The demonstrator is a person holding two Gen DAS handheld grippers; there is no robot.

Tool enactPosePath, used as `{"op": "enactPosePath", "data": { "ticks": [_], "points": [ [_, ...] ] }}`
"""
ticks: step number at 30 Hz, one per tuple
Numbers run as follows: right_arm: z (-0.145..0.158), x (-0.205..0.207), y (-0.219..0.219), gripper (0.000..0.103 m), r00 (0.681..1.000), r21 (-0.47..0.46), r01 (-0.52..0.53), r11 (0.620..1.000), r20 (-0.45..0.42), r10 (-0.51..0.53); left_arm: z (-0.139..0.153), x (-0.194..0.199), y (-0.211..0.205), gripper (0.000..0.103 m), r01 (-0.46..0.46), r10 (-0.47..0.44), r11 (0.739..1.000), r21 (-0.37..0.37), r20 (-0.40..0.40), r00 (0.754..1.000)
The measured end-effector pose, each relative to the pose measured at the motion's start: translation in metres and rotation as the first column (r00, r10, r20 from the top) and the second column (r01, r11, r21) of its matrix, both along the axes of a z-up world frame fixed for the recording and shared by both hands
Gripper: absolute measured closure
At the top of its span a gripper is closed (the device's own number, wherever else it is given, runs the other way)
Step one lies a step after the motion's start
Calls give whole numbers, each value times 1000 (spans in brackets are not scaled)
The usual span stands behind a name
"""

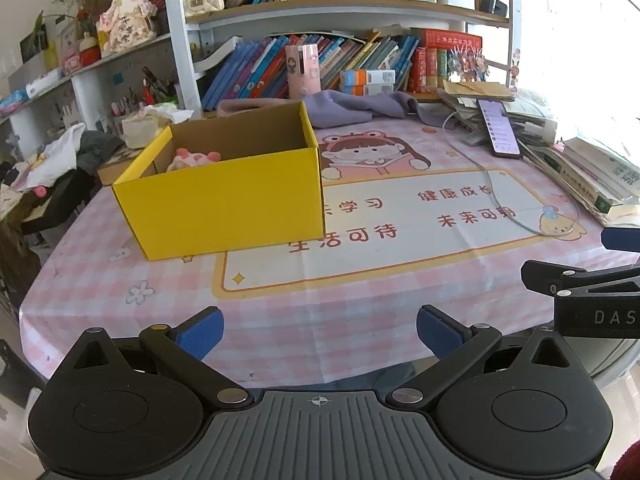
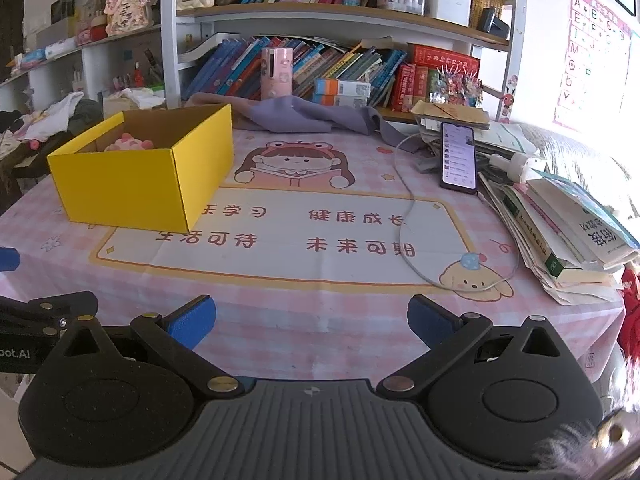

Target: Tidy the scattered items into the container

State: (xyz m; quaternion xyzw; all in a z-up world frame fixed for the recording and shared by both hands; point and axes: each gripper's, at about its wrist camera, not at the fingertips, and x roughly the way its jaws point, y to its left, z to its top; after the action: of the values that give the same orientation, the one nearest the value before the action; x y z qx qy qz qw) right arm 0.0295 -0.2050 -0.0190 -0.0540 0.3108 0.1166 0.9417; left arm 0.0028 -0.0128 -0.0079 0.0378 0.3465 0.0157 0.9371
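Note:
A yellow cardboard box (image 1: 224, 204) stands open on the pink checked tablecloth, at the table's left; it also shows in the right wrist view (image 2: 132, 192). A pink plush toy (image 1: 192, 158) lies inside it, also seen from the right wrist (image 2: 128, 143). My left gripper (image 1: 320, 334) is open and empty above the table's near edge. My right gripper (image 2: 312, 322) is open and empty, also near the front edge, to the right of the left one. The right gripper's side shows in the left wrist view (image 1: 580, 284).
A phone (image 2: 458, 158) with a white cable (image 2: 404, 216) lies at the right. Stacked books and papers (image 2: 560, 224) fill the right edge. A purple cloth (image 2: 304, 114) lies at the back before a bookshelf (image 2: 328, 12). Clothes lie on a side surface at left (image 1: 52, 160).

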Motion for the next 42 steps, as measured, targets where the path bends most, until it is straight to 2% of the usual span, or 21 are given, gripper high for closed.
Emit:
{"op": "enactPosePath", "data": {
  "ticks": [9,15,25,42],
  "points": [
    [-3,-1,2,0,1000,-31,-11,999,-25,10,-1,0,-4,0,-2,2,1000,7,-18,1000],
    [-6,-5,7,0,1000,-66,-29,997,-12,28,-5,2,-6,0,5,-5,1000,9,-17,1000],
    [-5,5,7,0,999,-56,-32,998,-22,31,-6,9,0,0,-11,11,1000,-10,-24,1000],
    [-22,12,11,0,993,-70,-27,997,-115,19,-22,16,0,0,-17,15,1000,-17,-116,993]
  ]
}}
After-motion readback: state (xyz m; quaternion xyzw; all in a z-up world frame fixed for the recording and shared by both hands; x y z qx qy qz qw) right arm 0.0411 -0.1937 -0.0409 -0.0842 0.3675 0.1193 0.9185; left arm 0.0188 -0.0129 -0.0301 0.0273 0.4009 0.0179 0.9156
